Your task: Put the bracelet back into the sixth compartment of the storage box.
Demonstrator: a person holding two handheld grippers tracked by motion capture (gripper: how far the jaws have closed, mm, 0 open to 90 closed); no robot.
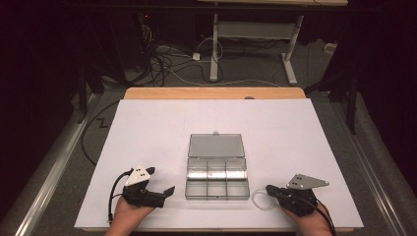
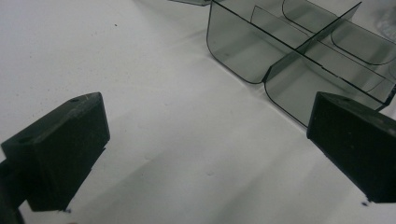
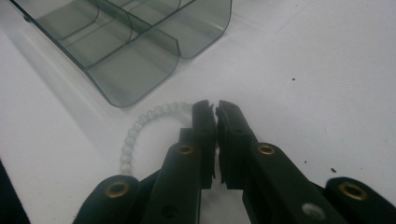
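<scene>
Near edge of the white table: my left gripper sits toward the near left corner, jaws wide apart, nothing between them, angled toward the box. In the left gripper view its jaws frame bare tabletop, with a corner of the box just beyond the far jaw.

My right gripper is toward the near right corner, jaws almost fully closed. In the right gripper view the tips are pinched at the string of small white round beads, a bracelet. The loop curls off to one side of the jaws and lies flat on the table. Can't tell for certain that a bead is clamped; the tips are right on the strand. In the high view the bracelet lies just off the box's near right corner, touching the gripper tips, apart from the box.

Further in, mid-table: the smoky grey transparent plastic compartment box, six cells, lid hinged open flat toward the far edge.
</scene>
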